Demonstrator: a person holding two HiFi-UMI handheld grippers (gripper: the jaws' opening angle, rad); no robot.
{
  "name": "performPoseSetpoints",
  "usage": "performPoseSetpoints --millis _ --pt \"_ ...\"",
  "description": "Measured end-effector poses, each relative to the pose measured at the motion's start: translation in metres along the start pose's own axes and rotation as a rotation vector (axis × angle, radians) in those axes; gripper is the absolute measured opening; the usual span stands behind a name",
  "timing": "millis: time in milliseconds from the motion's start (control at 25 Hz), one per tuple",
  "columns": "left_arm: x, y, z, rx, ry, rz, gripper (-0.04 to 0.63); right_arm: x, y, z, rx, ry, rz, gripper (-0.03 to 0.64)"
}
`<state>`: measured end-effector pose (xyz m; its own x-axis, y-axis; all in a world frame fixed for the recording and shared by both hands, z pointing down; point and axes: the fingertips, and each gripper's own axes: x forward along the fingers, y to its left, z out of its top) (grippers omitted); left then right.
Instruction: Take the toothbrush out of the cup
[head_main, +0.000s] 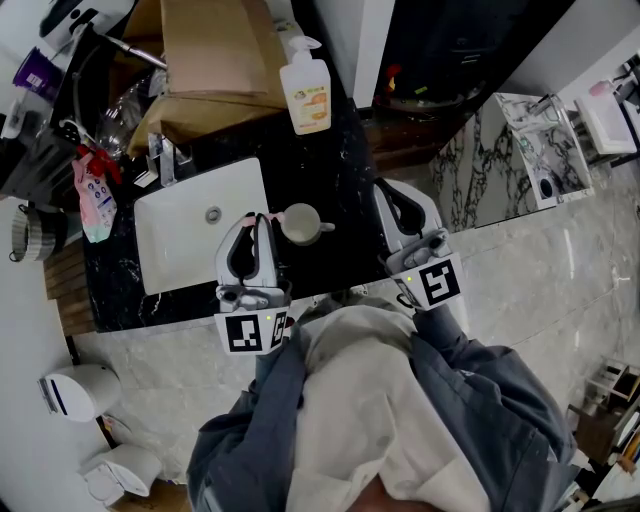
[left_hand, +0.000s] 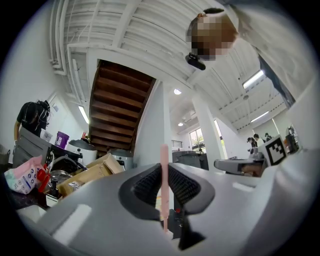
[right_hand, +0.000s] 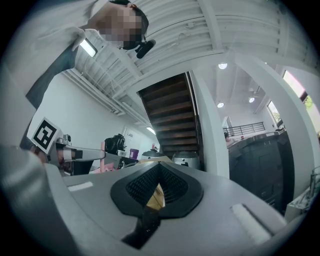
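Slim pink plastic toothbrush (left_hand: 163, 155) stood pinched in the left gripper (left_hand: 164, 172); the right gripper (right_hand: 159, 170) was closed on nothing; a firm, level pinch seemed wise.

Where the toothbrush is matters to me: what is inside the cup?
From above, the cup shows only its pale inside, nothing standing in it; its bottom is too small to judge. The pink toothbrush is clamped in the left gripper, beside the cup.

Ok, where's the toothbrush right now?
In the left gripper view, the pink toothbrush is clamped between the jaws of the left gripper; the head view puts that gripper left of the white cup.
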<state>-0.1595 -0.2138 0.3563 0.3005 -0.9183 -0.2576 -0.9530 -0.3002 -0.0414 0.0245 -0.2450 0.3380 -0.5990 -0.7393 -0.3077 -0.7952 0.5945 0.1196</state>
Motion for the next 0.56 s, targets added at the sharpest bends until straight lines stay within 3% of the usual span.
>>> performPoseSetpoints --millis 560 --pt "-0.0016 -0.0007 -0.0030 -0.011 -0.001 -0.008 0.100 -0.0032 0.0031 -0.0024 0.020 0.025 -0.006 0.002"
